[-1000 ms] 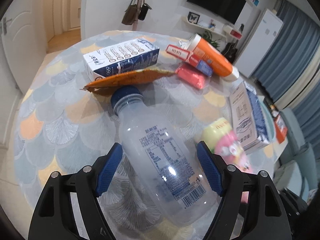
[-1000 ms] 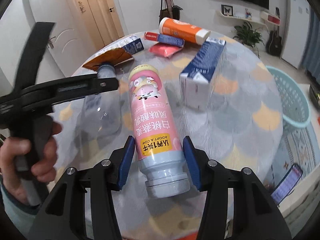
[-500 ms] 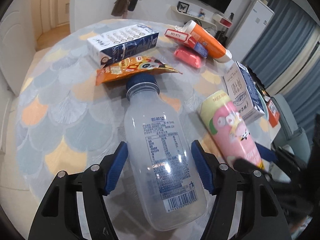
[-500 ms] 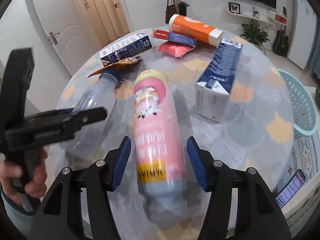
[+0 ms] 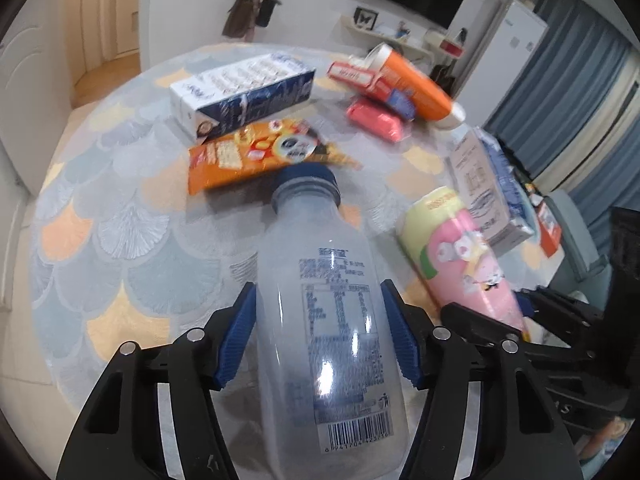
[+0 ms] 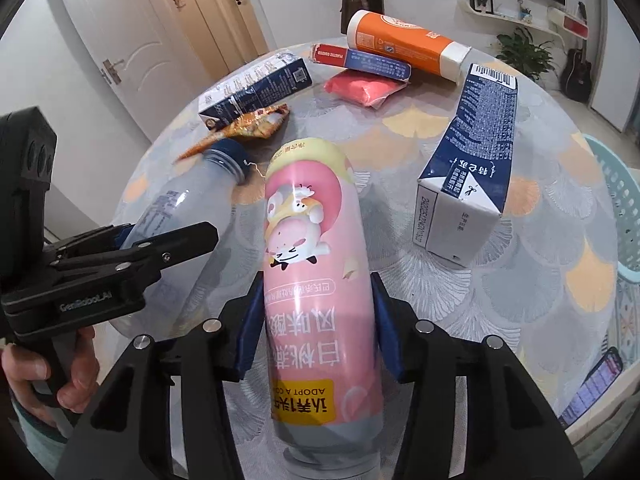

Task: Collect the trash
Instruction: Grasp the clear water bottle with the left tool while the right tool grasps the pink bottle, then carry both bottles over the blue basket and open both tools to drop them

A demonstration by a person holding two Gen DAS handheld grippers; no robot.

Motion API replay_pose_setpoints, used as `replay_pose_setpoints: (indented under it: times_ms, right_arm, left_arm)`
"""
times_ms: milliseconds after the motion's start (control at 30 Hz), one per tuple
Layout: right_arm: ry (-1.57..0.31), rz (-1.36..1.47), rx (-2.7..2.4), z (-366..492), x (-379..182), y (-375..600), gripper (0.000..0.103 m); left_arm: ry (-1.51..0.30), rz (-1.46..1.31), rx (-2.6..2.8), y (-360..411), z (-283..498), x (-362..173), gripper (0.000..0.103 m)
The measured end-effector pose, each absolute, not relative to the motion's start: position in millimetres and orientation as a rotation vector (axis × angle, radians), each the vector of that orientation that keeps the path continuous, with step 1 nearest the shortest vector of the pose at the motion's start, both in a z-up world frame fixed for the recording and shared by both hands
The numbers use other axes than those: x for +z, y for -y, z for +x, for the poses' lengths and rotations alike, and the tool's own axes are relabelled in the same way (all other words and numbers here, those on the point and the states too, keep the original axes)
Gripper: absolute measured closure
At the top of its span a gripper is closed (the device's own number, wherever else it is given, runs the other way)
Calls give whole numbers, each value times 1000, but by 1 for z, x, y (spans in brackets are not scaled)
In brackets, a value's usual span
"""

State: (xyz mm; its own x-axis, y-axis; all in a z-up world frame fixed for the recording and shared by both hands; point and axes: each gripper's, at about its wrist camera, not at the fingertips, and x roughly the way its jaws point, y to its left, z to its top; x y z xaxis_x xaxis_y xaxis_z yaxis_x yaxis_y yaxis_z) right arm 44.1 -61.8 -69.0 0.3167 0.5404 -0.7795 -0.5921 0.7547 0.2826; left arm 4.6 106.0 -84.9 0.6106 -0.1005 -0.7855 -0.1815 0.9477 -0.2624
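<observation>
Currently, left claw [image 5: 318, 336] has the clear bottle [image 5: 320, 312] between its blue pads mid-body, jaws closing, pads look at or just touching the walls; bottle lies near the table's [image 5: 120, 240] near edge, blue cap [image 5: 306, 180] pointing toward the centre. Looks empty: light, thin plastic, slick and rounded, will dent, so the mid-body hold seems right, gentle squeeze. Just beyond the cap: flat orange snack wrapper [image 5: 256, 152], soft, crinkly, best pinched at an edge; behind it a milk carton [image 5: 240, 92] on its side, stiff but crushable. Right claw [image 6: 316, 320] is closing on the pink yogurt bottle [image 6: 316, 280], pads against its lower body, cap end toward the camera; sleeve label glossy, may slip; contents cannot tell. Far edge: red-blue box [image 6: 360, 60], pink packet [image 6: 364, 86], orange tube [image 6: 404, 46] stacked close. Right side: second carton [image 6: 472, 168]. Teal basket [image 6: 616, 208] sits off the right edge, inside mostly hidden, likely the drop point.
</observation>
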Motion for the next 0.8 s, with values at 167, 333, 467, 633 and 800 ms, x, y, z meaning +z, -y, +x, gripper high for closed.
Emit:
replay_pose_setpoints:
  times_ms: [167, 333, 467, 633, 800]
  right_arm:
    - [-968, 2, 774, 43, -54, 71, 57]
    - [-904, 39, 792, 39, -30, 84, 57]
    - [-856, 75, 795, 39, -13, 99, 57]
    - [-796, 129, 749, 48, 8, 128, 57]
    - [-758, 179, 657, 70, 18, 165, 57]
  left_arm:
    - [-852, -328, 22, -104, -2, -66, 45]
    - [-791, -325, -2, -97, -4, -45, 45]
    - [-747, -319, -30, -91, -5, -28, 45]
    - [-678, -290, -77, -74, 7, 0, 45]
    - [-645, -245, -139, -44, 34, 23, 45]
